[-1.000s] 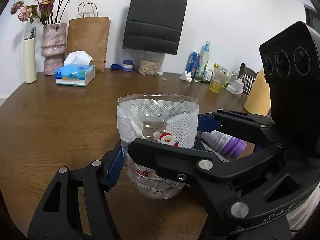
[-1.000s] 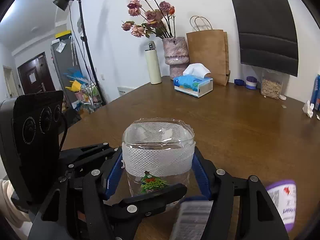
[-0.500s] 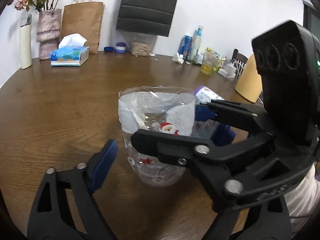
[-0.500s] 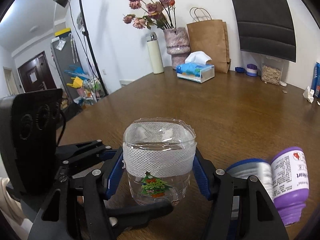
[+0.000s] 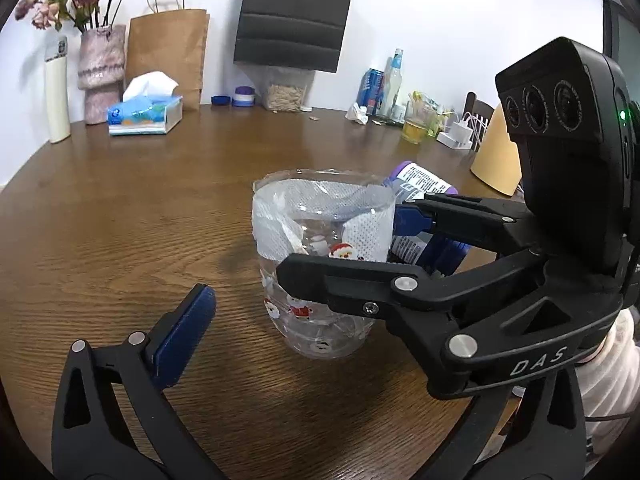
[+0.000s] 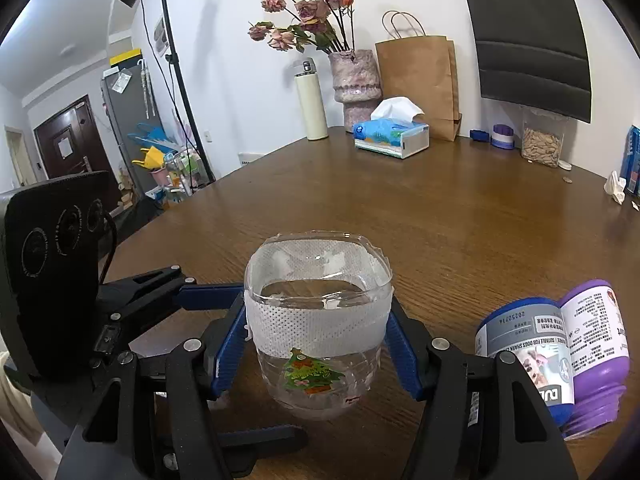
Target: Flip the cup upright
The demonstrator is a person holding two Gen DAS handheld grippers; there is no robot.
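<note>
The clear plastic cup (image 5: 324, 256) with a white mesh band and Christmas stickers stands upright, mouth up, on the brown wooden table (image 5: 120, 216). It also shows in the right wrist view (image 6: 316, 324). My right gripper (image 6: 316, 344) has its blue pads pressed against both sides of the cup; its black body (image 5: 500, 280) crosses the left wrist view. My left gripper (image 5: 304, 292) is open, its left finger (image 5: 180, 336) apart from the cup. Its right finger is hidden behind the right gripper.
A purple and blue bottle (image 6: 560, 356) lies on its side right of the cup. At the table's back stand a tissue box (image 5: 144, 114), a vase of flowers (image 5: 100, 72), a white flask (image 5: 56, 88), paper bags, jars and drinks (image 5: 414, 126). A yellow cone (image 5: 496, 152) stands at right.
My left gripper has opened and let go of the cup, drawing back from it. The purple bottle has come down and now lies on the table. The cup stays in the right gripper.
</note>
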